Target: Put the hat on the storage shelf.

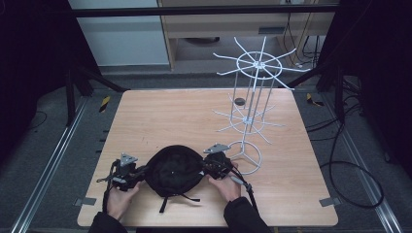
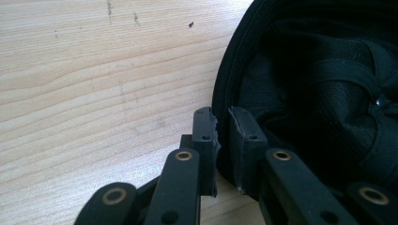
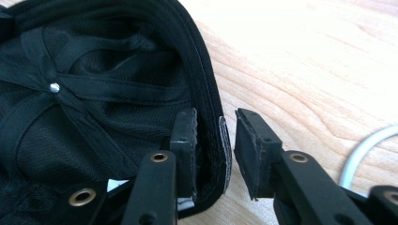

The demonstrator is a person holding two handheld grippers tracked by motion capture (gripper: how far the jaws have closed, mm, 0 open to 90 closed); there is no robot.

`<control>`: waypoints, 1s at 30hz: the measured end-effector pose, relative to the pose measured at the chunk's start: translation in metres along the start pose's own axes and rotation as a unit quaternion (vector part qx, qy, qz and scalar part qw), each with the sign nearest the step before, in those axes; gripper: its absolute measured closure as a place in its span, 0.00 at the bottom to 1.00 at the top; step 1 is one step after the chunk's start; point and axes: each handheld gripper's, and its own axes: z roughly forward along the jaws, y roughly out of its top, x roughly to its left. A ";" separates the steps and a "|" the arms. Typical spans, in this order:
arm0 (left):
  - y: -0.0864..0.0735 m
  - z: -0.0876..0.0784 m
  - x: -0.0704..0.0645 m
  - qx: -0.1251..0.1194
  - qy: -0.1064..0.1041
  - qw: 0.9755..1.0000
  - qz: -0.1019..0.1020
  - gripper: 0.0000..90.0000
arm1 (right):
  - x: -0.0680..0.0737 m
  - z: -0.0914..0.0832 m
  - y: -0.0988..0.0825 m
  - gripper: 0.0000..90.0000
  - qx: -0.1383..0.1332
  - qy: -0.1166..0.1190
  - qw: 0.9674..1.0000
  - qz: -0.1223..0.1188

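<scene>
The black cap [image 2: 328,93] runs off the left gripper view's right edge. The white wire rack's [image 3: 363,154] base is cut by the right gripper view's edge.

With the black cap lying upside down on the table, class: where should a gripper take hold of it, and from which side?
Grip the stiff stitched rim of the cap, coming in level from the outer side, one jaw inside the crown and one outside. The cap lies open side up, so the rim stands free. The left gripper pinches it this way; the right gripper straddles the opposite rim.

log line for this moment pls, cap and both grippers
cap: inside up on table | left gripper: shut on cap rim | right gripper: straddles rim, outer pad off
</scene>
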 end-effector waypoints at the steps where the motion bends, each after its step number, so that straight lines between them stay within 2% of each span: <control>1: 0.000 0.000 0.000 0.001 -0.001 1.000 0.000 0.90 | 0.000 0.001 0.000 0.84 0.005 0.002 1.000 0.000; 5: 0.000 0.000 0.001 0.001 -0.004 1.000 -0.002 0.90 | 0.002 0.000 0.002 0.90 0.010 -0.002 1.000 -0.013; 9: 0.000 0.000 0.000 -0.006 -0.014 1.000 -0.005 0.90 | 0.005 -0.012 0.007 0.91 -0.027 0.004 0.999 -0.016; 10: 0.000 0.000 0.000 -0.006 -0.014 1.000 -0.005 0.90 | 0.005 -0.012 0.007 0.91 -0.027 0.004 0.999 -0.016; 11: 0.000 -0.001 -0.002 -0.011 -0.018 1.000 -0.002 0.90 | 0.007 -0.020 0.010 0.91 -0.055 0.003 0.998 -0.022; 17: 0.003 0.003 -0.005 -0.017 -0.027 0.999 -0.004 0.90 | 0.014 -0.043 0.022 0.92 -0.118 0.021 0.992 -0.042; 18: 0.003 0.003 -0.005 -0.017 -0.027 0.999 -0.004 0.90 | 0.014 -0.043 0.022 0.92 -0.118 0.021 0.992 -0.042; 19: 0.005 0.007 -0.006 -0.019 -0.029 0.999 -0.007 0.90 | 0.018 -0.050 0.026 0.92 -0.132 0.029 0.989 -0.052; 20: 0.005 0.007 -0.006 -0.019 -0.029 0.999 -0.007 0.89 | 0.018 -0.050 0.026 0.92 -0.132 0.029 0.989 -0.052; 21: 0.008 0.011 -0.007 -0.022 -0.028 0.999 -0.005 0.89 | 0.022 -0.055 0.029 0.92 -0.142 0.038 0.987 -0.060; 22: 0.008 0.011 -0.007 -0.022 -0.028 0.999 -0.005 0.89 | 0.022 -0.055 0.029 0.92 -0.142 0.038 0.987 -0.060; 23: 0.011 0.014 -0.008 -0.027 -0.030 0.999 -0.007 0.89 | 0.026 -0.059 0.032 0.92 -0.153 0.045 0.985 -0.070; 27: 0.016 0.020 -0.008 -0.039 -0.035 0.998 -0.016 0.89 | 0.031 -0.066 0.036 0.92 -0.173 0.057 0.979 -0.089; 30: 0.021 0.027 -0.009 -0.048 -0.037 0.998 -0.022 0.89 | 0.034 -0.068 0.038 0.92 -0.179 0.062 0.977 -0.099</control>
